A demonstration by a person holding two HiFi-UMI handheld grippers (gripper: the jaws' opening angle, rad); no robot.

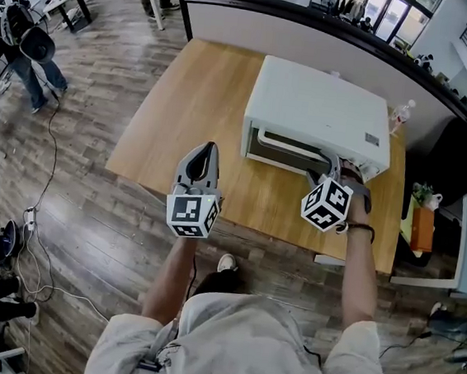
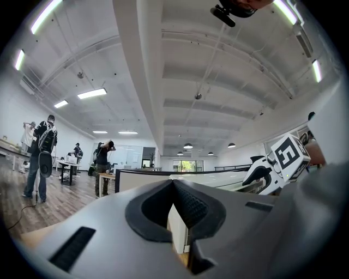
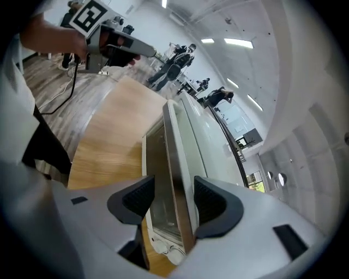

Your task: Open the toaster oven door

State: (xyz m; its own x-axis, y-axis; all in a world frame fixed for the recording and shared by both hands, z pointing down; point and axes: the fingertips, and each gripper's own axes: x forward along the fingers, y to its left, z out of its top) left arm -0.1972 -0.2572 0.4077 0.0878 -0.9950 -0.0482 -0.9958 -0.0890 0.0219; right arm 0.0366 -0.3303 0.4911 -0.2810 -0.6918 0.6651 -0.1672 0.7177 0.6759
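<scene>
The right gripper (image 3: 174,200) has its fingers (image 3: 210,202) spread wide. The handle (image 3: 174,158) runs between them and neither pad seems to press on it, so nothing is held yet. The straddle is near the handle's right end, by the knobs. Behind it the glass door (image 3: 154,180) looks closed. The oven (image 1: 320,116) sits toward the far right of the desk (image 1: 182,119), door facing the person. The left gripper (image 2: 173,188) is closed on nothing, held level and well left of the oven, bracing nothing.

The risks, as I judge them:
- Closing this far off-centre could let the bar slip out or rack the door.
- A straight pull, rather than one following the hinge arc, could strip the fingers off.
- With no hold on the body, the oven could slide toward the desk edge.
</scene>
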